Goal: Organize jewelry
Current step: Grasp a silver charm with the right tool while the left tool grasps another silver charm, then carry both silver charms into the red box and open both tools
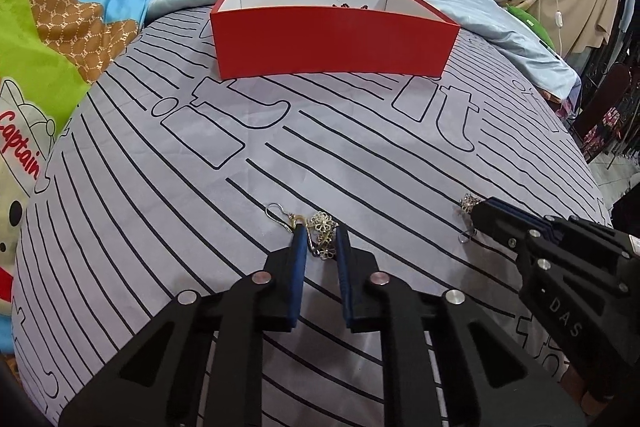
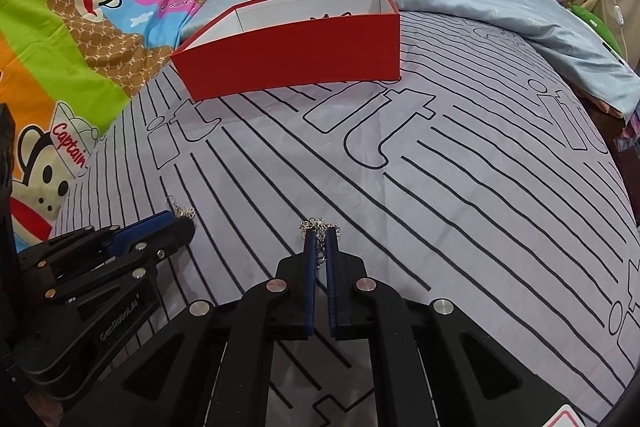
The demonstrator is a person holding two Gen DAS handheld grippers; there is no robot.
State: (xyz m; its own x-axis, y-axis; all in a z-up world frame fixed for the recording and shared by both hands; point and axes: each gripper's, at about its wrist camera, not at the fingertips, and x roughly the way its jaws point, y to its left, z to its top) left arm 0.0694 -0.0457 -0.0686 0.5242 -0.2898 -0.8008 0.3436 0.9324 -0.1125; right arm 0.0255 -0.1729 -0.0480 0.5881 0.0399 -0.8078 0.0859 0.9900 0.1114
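On striped bed sheet point(image 1: 360, 155): earring point(image 1: 322, 233) gripped by left tool point(image 1: 320, 239), second earring point(image 2: 320, 227) clamped in right tool point(image 2: 320, 239) (pickup step judged done). Next: carry to red box point(image 1: 332, 39), release inside.

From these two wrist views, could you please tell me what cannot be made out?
- Left wrist view: the red box near wall hides most of its contents; only dark beads peek over.
- Right wrist view: the right gripper fingers cover most of the silver earring.
- Left wrist view: whether the left gripper pads actually pinch the filigree earring is unclear.
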